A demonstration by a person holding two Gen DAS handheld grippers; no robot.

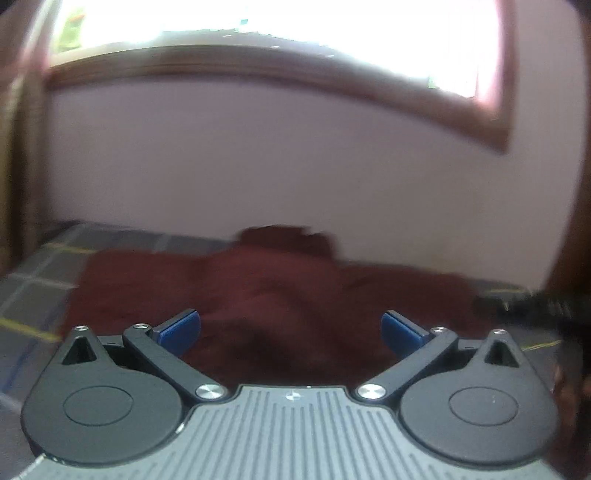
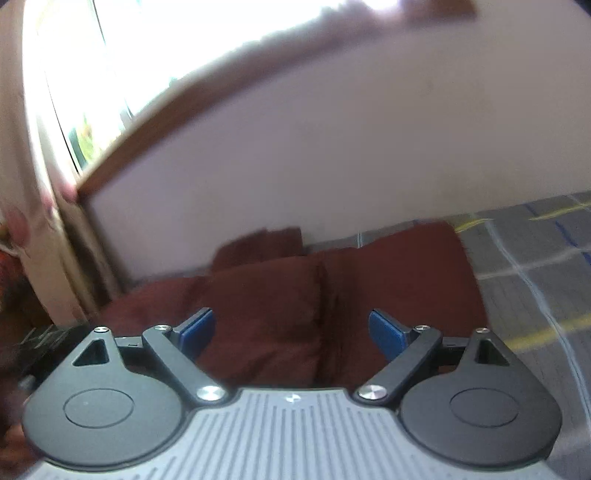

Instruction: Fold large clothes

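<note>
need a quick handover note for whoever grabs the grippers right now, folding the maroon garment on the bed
Left gripper: open, nothing between the blue pads.
Right gripper: open, also holding nothing.
Maroon garment: lies on the checked bedspread against the pale wall, under the window. It looks partly folded, with a crease running down the middle in the right wrist view and a bunched part at the far edge by the wall.
Done: some folding, by the look of it; both views are blurred, so how much is unclear.
Left: regrip the edges, finish and flatten the fold.
</note>
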